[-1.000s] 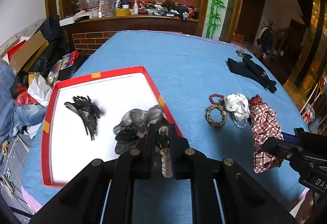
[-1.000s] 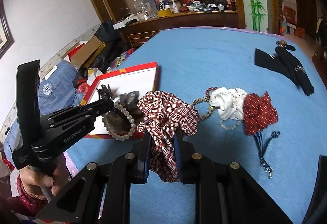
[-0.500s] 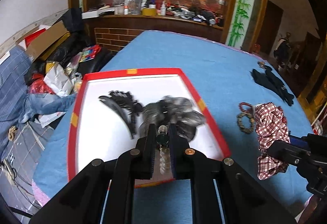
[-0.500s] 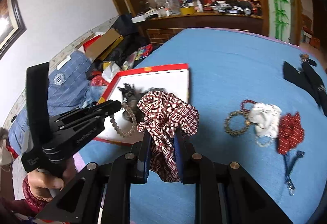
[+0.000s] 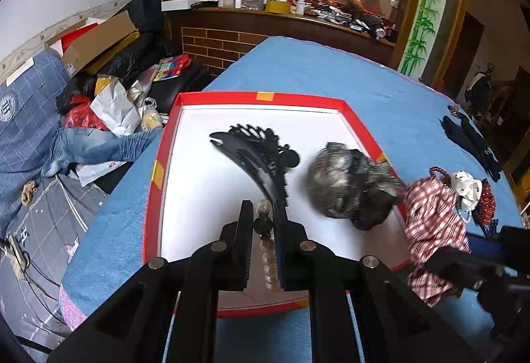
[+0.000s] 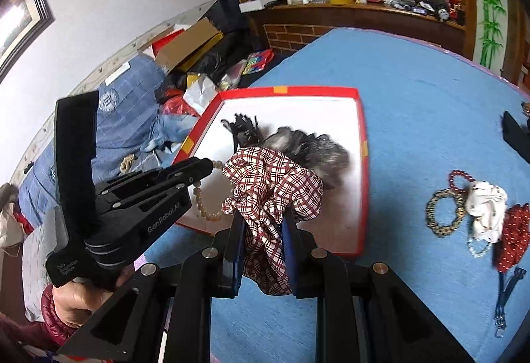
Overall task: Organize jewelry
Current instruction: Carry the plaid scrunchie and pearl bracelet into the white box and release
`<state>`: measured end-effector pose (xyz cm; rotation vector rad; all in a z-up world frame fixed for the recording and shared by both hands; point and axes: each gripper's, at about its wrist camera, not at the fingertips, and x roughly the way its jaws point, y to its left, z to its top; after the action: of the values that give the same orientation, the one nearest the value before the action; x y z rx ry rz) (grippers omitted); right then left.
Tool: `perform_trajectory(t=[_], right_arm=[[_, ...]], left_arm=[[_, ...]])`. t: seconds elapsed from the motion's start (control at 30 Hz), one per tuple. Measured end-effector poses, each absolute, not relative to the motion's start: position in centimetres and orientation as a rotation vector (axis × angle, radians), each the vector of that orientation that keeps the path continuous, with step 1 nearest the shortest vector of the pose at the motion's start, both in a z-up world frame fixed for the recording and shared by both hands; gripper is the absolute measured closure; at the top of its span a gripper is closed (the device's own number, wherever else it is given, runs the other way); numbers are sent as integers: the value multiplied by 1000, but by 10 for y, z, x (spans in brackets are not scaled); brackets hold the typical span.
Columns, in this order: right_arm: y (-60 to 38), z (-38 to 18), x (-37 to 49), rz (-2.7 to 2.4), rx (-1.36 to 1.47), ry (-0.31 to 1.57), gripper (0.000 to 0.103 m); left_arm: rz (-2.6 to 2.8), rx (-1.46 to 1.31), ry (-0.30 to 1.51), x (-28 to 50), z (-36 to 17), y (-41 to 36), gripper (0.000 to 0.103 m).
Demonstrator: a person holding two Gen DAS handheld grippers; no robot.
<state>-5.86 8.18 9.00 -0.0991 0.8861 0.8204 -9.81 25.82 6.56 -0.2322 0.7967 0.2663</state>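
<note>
My left hand-held gripper (image 5: pixel 263 227) is clamped on a bead bracelet (image 5: pixel 266 250), whose loop hangs down between the fingers, running back toward me over the near part of the red-rimmed tray (image 5: pixel 359 124). My right hand-held gripper (image 6: pixel 263 230) is closed on a checked scrunchie (image 6: pixel 271 194), bunched upright above the fingers, over the tray's near edge. Just ahead of the left hand-held gripper lies a black hair comb (image 5: pixel 255 151), its long axis slanting away to the left; ahead and right sits a grey furry hair tie (image 5: pixel 347 187) against the tray's right rim. The tray's left half is bare white (open room there). Right of my right hand-held gripper, on the blue surface (image 6: pixel 414 91), lie a dark bead bracelet (image 6: pixel 442 212), a white scrunchie (image 6: pixel 485 209) and a red dotted scrunchie (image 6: pixel 513 233).
</note>
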Motion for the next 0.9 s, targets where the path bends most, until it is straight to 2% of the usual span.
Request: perform_trajectory(t=[0.4,0.9], right_arm=[[107,59,-34,780,-131,965,80],[133,45,0,727,-132,967,80]], left_arm=[[302,-250,835,-87,45,280,92],[331,-262,866,-63,28,297,92]])
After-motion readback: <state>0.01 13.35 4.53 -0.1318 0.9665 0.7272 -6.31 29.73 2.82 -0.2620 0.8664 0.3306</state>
